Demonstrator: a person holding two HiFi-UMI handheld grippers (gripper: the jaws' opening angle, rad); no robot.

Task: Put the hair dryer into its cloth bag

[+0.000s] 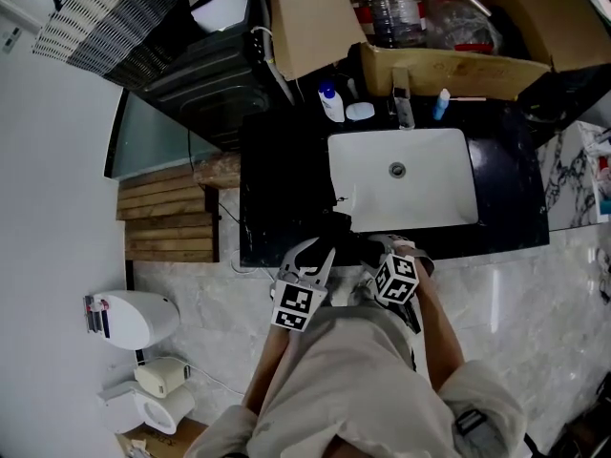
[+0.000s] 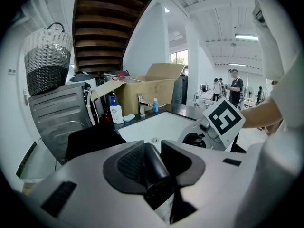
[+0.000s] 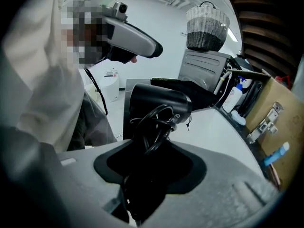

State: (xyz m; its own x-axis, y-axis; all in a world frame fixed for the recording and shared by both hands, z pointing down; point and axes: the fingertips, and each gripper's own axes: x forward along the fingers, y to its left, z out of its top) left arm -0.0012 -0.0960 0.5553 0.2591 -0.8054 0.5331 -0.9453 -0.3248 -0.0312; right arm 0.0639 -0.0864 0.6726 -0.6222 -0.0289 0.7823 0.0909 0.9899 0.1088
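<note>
A white sink [image 1: 401, 191] is set into a black table [image 1: 286, 198]. A chrome tap [image 1: 402, 105] is mounted at the sink's far rim. At the far left corner of the sink, a white bottle with a blue cap [image 1: 330, 104] and a small white dish [image 1: 360, 112] are stood, and a blue tube [image 1: 440, 104] is placed toward its far right. Behind the sink, an open cardboard box [image 1: 315, 27] is seen with clear plastic bottles [image 1: 387, 3] inside. Left of the sink, past the table's end, a grey washing machine [image 1: 205, 79] is topped by a two-toned wicker basket [image 1: 105, 22]. Wooden steps [image 1: 167, 213] are seen nearer on that side. In front of the sink, a pale marble floor [image 1: 535, 284] is laid.
</note>
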